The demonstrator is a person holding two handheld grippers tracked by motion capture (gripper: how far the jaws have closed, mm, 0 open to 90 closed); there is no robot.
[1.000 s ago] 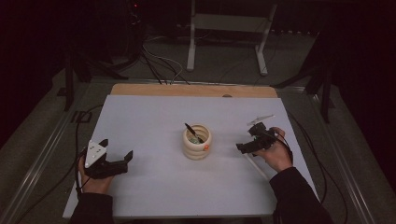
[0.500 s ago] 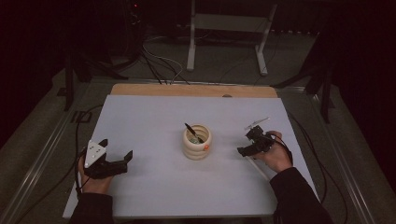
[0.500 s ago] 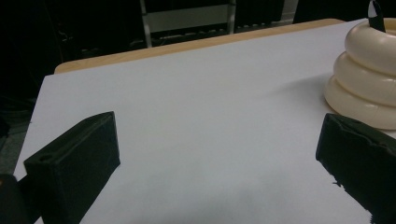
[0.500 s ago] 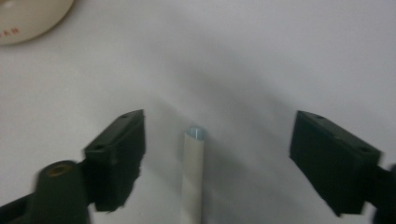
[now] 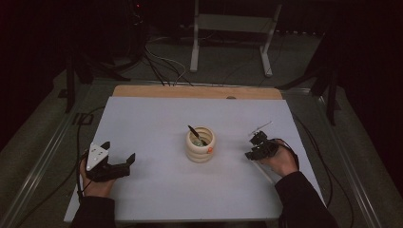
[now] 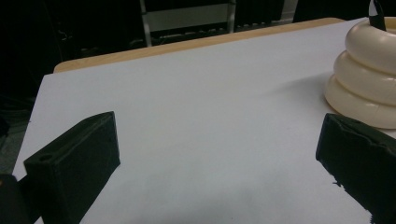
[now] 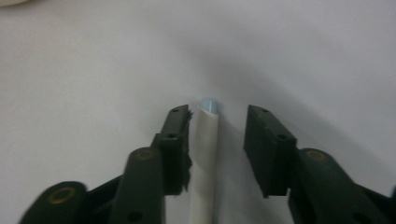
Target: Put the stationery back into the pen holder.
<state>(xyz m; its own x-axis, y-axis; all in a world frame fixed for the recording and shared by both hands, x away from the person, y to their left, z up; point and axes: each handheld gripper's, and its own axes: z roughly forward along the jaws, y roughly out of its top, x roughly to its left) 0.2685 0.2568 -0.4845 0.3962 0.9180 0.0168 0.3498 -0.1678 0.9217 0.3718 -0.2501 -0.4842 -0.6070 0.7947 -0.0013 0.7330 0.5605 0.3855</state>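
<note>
The white-topped bench (image 5: 157, 199) with a bare wooden strip along its far edge carries few things, so broad bare stretches lie on every side. One cream ribbed holder of three stacked rings (image 5: 200, 145) stands near the middle, well apart from all four edges, with one dark slim tool (image 5: 196, 134) leaning out of its mouth and a small orange spot on its side. One white slim pen-like stick with a pale blue tip (image 7: 205, 154) lies flat toward the right edge. The right gripper (image 5: 255, 147) has its fingers (image 7: 175, 144) on either side of that stick; they have just been closing, one finger is at the stick's side and the other is apart from it, so it is not yet clamped. The left gripper (image 5: 118, 160) rests near the front left corner, its fingers (image 6: 74, 163) spread wide with nothing between them, the holder just beyond one finger. Two grippers, two hands, one holder, one stick.
</note>
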